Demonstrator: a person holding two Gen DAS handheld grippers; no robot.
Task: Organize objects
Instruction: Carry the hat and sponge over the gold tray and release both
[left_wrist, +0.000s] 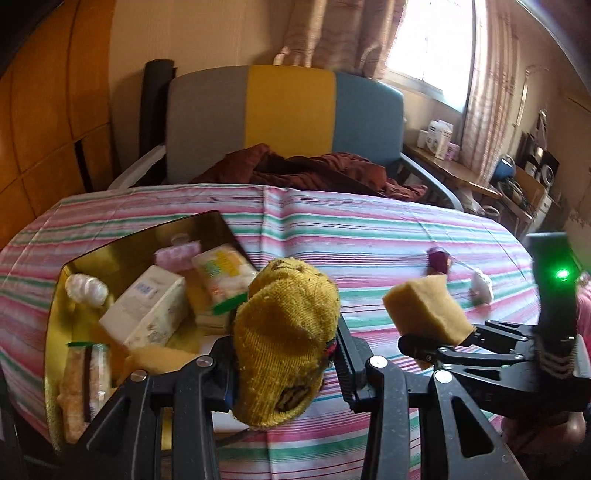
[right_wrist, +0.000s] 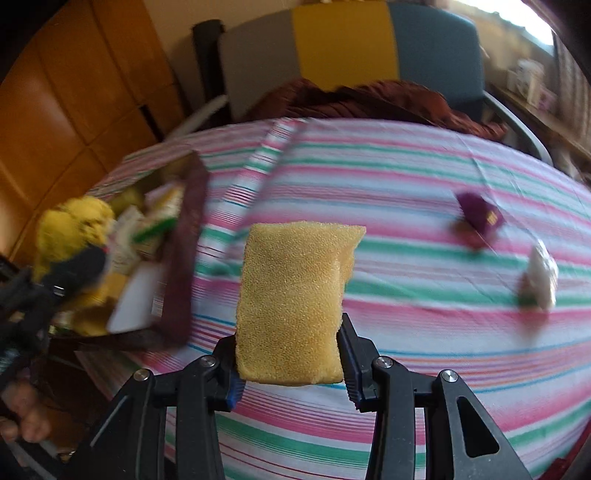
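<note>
At the far left we saw the box (left_wrist: 74, 280) on the striped worktop (left_wrist: 369, 236), already crowded with a white carton (left_wrist: 147, 314), a green-edged packet (left_wrist: 221, 273), a pink clip (left_wrist: 177, 253) and a ridged white piece (left_wrist: 86, 290). Just right of it, our left gripper (left_wrist: 284, 354) had its jaws closed on a mustard knit sock (left_wrist: 288, 332), which it held above the box's near right corner. Further right, our right gripper (right_wrist: 291, 354) had its jaws clamped on a yellow sponge (right_wrist: 295, 299), raised clear of the cloth over the middle of the worktop. Well to the right, a small purple item (right_wrist: 480, 218) and a white scrap (right_wrist: 541, 275) lay near each other on the stripes, blurred. Behind the worktop stood a grey, yellow and blue chair (left_wrist: 291, 122) with a brown cloth (left_wrist: 303, 170) heaped on its seat.
</note>
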